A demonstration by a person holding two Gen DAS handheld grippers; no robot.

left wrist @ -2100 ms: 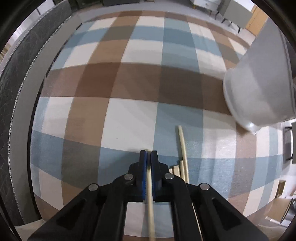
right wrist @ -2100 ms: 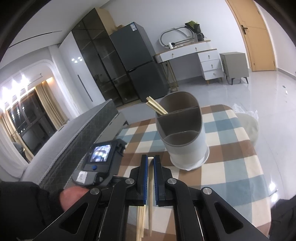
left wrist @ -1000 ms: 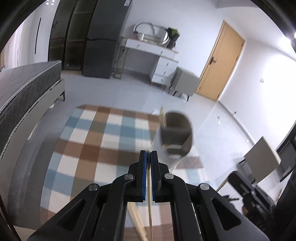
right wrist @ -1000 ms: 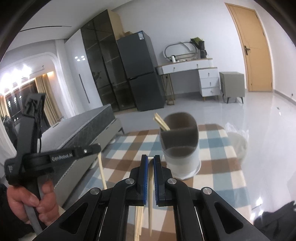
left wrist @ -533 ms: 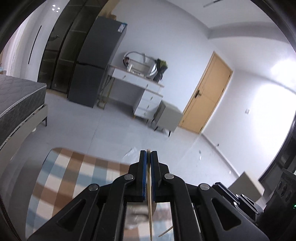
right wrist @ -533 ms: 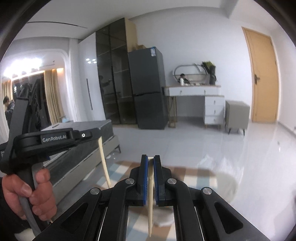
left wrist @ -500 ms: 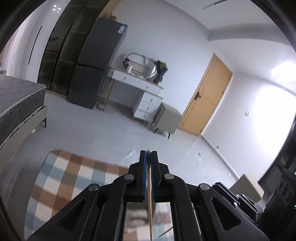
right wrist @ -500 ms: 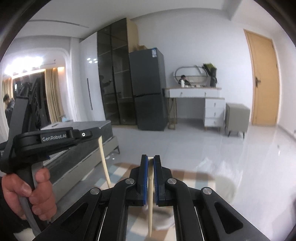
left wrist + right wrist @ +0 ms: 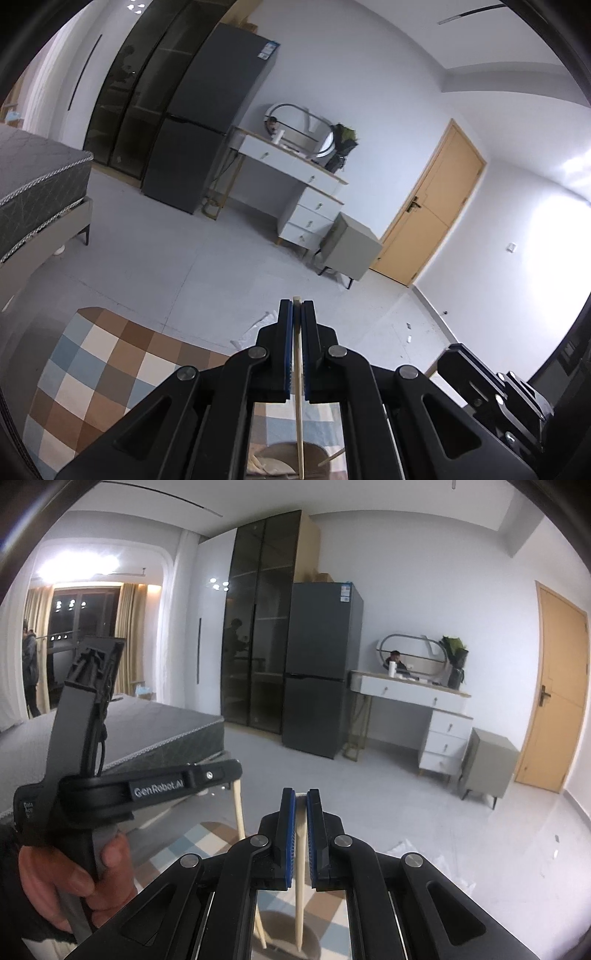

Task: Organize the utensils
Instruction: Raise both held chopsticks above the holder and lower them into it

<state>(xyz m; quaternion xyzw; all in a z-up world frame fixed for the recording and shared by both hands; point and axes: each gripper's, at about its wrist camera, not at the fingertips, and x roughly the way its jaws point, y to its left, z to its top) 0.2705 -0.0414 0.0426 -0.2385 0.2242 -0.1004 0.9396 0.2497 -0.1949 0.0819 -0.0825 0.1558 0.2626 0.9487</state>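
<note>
Holder (image 9: pixel 284 459) sits low down under both tools, with light sticks poking out. Left tool (image 9: pixel 297 314) is clamped on a chopstick (image 9: pixel 299 424) hanging point-down over it; right tool (image 9: pixel 301 805) pinches another chopstick (image 9: pixel 299 904) likewise.

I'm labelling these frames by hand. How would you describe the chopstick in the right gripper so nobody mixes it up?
In the right wrist view, find the right gripper, bottom centre. The pale wooden chopstick is pinched between its blue pads, hanging down toward the utensil holder. The other chopstick, further left, hangs from the left gripper.
</note>
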